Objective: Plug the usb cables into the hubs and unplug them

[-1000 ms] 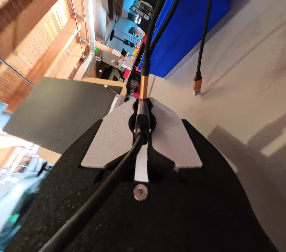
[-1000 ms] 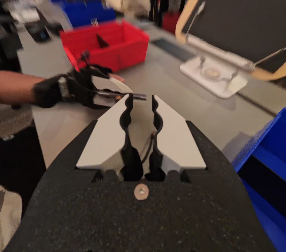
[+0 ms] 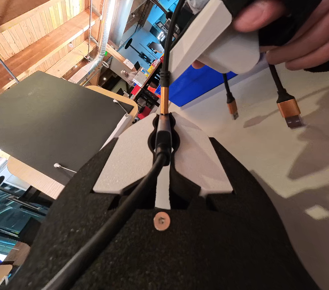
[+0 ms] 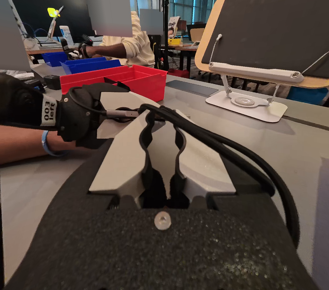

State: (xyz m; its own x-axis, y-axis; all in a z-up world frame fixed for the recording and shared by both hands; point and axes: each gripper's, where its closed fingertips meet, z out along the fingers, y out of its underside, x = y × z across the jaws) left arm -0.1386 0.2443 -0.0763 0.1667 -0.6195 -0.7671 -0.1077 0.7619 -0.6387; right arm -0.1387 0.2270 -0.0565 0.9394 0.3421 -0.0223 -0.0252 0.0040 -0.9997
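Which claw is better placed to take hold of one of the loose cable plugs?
Probably the right claw: its jaws are open and empty with black cables draped over it, while the left claw is shut on a copper-sleeved plug.

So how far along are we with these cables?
Done: one orange plug appears seated in the dark connector. In hand: the left gripper is shut on that connector; the right gripper is open, with black cables draped over one finger. Left: two loose plugs hang unconnected.
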